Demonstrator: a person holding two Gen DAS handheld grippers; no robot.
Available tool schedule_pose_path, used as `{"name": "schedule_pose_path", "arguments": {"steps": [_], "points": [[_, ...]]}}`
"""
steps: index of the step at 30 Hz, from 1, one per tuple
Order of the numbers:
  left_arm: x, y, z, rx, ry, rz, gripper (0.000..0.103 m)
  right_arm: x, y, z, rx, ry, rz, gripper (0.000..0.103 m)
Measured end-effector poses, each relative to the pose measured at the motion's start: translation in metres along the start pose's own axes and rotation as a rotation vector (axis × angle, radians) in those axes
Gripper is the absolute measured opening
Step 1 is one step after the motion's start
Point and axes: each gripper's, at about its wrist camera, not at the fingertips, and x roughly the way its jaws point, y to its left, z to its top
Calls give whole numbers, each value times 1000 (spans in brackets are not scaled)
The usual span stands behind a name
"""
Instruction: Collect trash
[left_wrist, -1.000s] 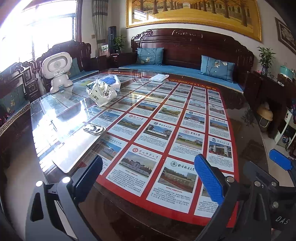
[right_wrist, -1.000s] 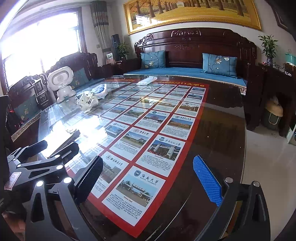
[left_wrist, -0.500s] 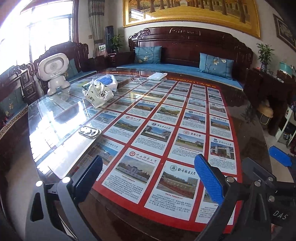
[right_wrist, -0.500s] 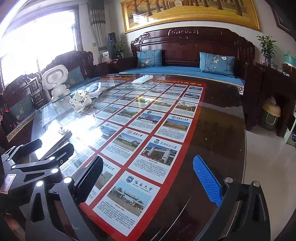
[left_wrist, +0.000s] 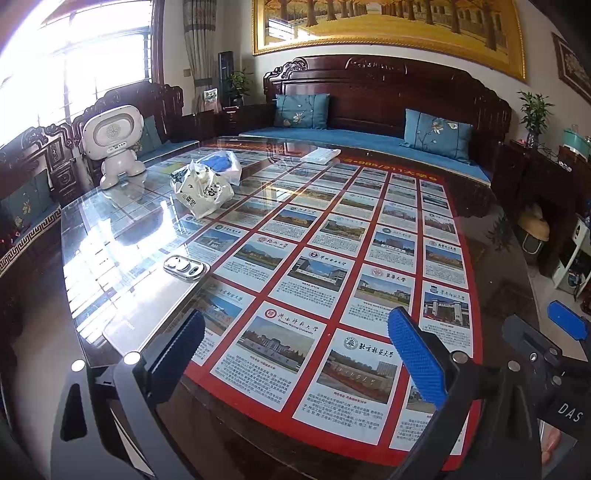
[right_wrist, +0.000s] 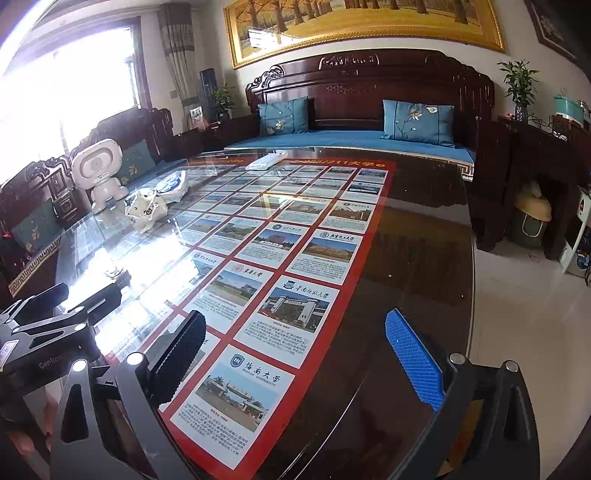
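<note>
A: Where is the trash you are after?

B: Your white plastic bag (left_wrist: 201, 192) sits on the glass tabletop (left_wrist: 122, 243), toward the far left part, crumpled and knotted at the top with dark print on its side. Just behind it lies a second bag (left_wrist: 223, 164) with something blue inside. In the right wrist view the same white plastic bag (right_wrist: 146, 214) looks smaller and farther off, and the second bag (right_wrist: 173, 184) shows a blue pattern.

A: And your grippers?

B: Your left gripper (left_wrist: 295, 350) hangs over the near edge of the table with its jaws wide apart and nothing between them. Your right gripper (right_wrist: 295, 354) is the same: jaws spread, holding nothing, above the near right corner. Both are well apart from the bags.

A: What does one camera give you that the other does not?

B: The left view shows a small silver tray (left_wrist: 183, 266) clearly, on the glass near the left of the red poster of university cards (left_wrist: 332, 258); in the right view glare nearly washes it out. The right view shows your left gripper's body at its left edge, and the floor tiles (right_wrist: 517, 314) beyond the table. Both show the white robot toy (left_wrist: 114, 144) at the far left corner, a flat white packet (left_wrist: 320, 155) at the far end, and the blue-cushioned wooden sofa (left_wrist: 369, 140) behind.
</note>
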Motion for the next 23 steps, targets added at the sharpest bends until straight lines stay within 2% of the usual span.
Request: {"name": "schedule_pose_path", "arguments": {"steps": [12,17,23], "points": [[3,-6,3,6,11,-56,99,5,-3,0,0,18,4,94],[7,-10,6,24,14,-51,99,10,-3,-1,0,26,6,94],[20,-5,8,-9,52,-87,99,18,-8,2,-1,36,2,94]]}}
